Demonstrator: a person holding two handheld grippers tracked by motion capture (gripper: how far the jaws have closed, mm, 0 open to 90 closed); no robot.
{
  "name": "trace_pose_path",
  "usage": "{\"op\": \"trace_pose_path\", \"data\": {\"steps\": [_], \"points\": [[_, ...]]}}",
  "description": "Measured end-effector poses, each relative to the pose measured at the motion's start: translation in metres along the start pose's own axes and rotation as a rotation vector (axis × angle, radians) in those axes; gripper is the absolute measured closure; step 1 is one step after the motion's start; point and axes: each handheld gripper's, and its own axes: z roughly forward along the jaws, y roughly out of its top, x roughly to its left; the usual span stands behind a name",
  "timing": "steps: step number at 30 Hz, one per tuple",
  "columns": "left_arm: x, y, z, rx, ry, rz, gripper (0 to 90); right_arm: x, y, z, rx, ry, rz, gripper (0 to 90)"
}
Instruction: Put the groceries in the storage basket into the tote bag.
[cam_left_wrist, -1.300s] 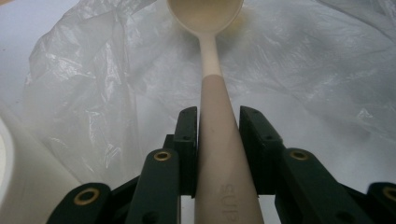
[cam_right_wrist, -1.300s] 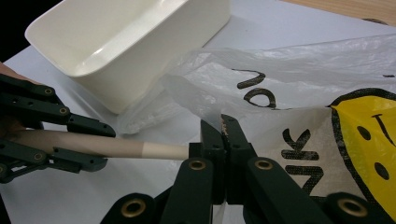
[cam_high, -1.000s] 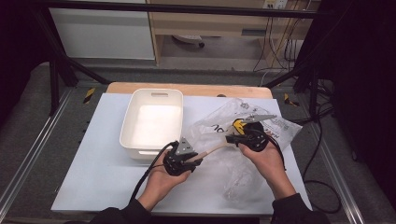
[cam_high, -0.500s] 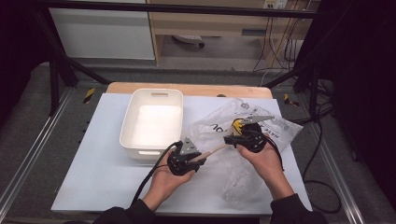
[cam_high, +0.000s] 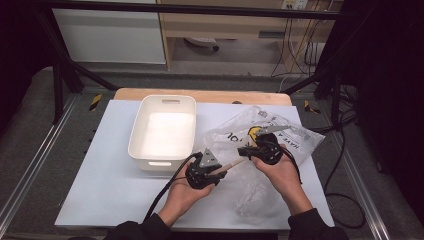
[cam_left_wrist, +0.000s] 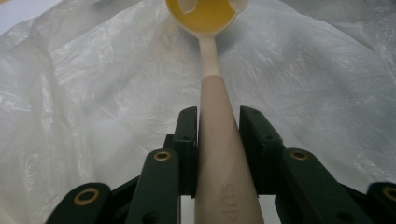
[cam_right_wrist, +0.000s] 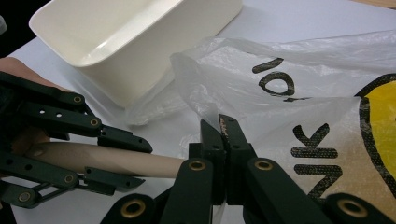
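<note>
The left gripper (cam_high: 216, 172) is clamped on the thick handle of a beige spoon (cam_left_wrist: 215, 140); in the left gripper view the black jaws press on both sides of the handle. In the high view the spoon (cam_high: 233, 163) lies nearly level above the surface (cam_high: 100, 190), at about five o'clock from the tub. Its long axis runs from the left gripper toward two o'clock, handle end low and left, bowl end high and right toward the right gripper (cam_high: 245, 150). In the left gripper view the handle narrows toward twelve o'clock and ends in a round yellow bowl (cam_left_wrist: 201, 14) at the top edge, lying on or just inside the bag; which one cannot be told.

The right gripper (cam_right_wrist: 223, 128) is closed, its jaws pinching an edge of a clear plastic bag (cam_right_wrist: 280, 84) printed with black letters and a yellow patch. In the right gripper view the spoon (cam_right_wrist: 107, 161) comes in from nine o'clock, held in the left gripper (cam_right_wrist: 119, 156), and passes behind the right gripper's jaws.

The bag (cam_high: 265, 135) spreads crumpled over the right part of the surface, under and around both grippers. A white tub (cam_high: 162, 131) stands at eleven o'clock from the left gripper, just beside the bag's left edge. Its near wall stands close to the left gripper.
</note>
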Motion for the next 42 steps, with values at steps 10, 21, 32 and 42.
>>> {"op": "trace_pose_path", "data": {"steps": [10, 21, 32, 42], "points": [[-0.007, 0.004, 0.004, -0.003, -0.027, 0.018, 68.8, 0.0, -0.001, 0.001, 0.002, 0.0, -0.001, 90.0], [-0.01, 0.008, 0.014, -0.011, -0.026, 0.013, 68.7, 0.0, -0.004, 0.003, 0.006, 0.005, -0.003, 90.0], [-0.011, 0.009, 0.027, -0.022, -0.035, 0.009, 68.7, 0.003, -0.006, 0.003, 0.009, 0.012, -0.001, 90.0], [-0.006, 0.01, 0.038, -0.033, -0.085, 0.026, 68.7, 0.005, -0.009, 0.007, 0.015, 0.02, -0.003, 90.0]]}}
